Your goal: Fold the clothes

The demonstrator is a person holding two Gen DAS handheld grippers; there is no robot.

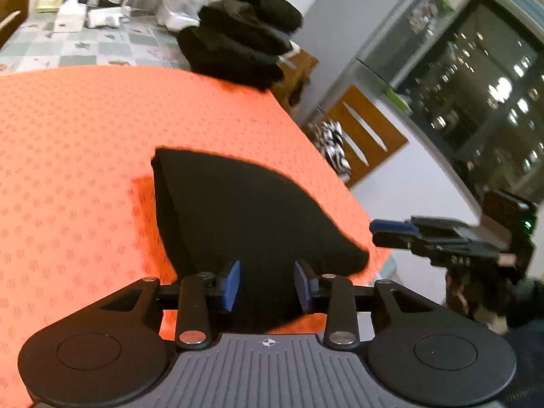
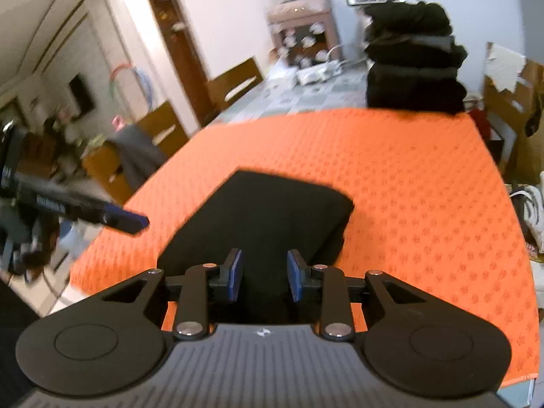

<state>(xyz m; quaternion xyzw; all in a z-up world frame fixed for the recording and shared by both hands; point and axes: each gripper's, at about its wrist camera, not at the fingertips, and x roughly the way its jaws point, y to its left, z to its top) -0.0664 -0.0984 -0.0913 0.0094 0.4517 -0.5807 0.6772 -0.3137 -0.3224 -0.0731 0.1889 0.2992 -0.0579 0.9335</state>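
A folded black garment (image 1: 244, 210) (image 2: 272, 214) lies flat on an orange mat (image 1: 68, 170) (image 2: 425, 187), close to the mat's near edge. My left gripper (image 1: 267, 285) hovers over the garment's near edge with its blue pads apart; the cloth shows between them, unpinched. My right gripper (image 2: 264, 275) stands the same way over the garment's other near side, pads apart and not pressing on the cloth. Each gripper shows in the other's view: the right gripper (image 1: 391, 229) off the mat's right edge, the left gripper (image 2: 132, 221) at the mat's left edge.
A pile of dark folded clothes (image 1: 238, 44) (image 2: 414, 61) stands at the mat's far corner. Behind it, cups and white boxes (image 1: 98, 6) sit on a checked tablecloth (image 1: 85, 47). Wooden chairs (image 1: 367, 136) (image 2: 234, 81) flank the table. The mat's far half is bare.
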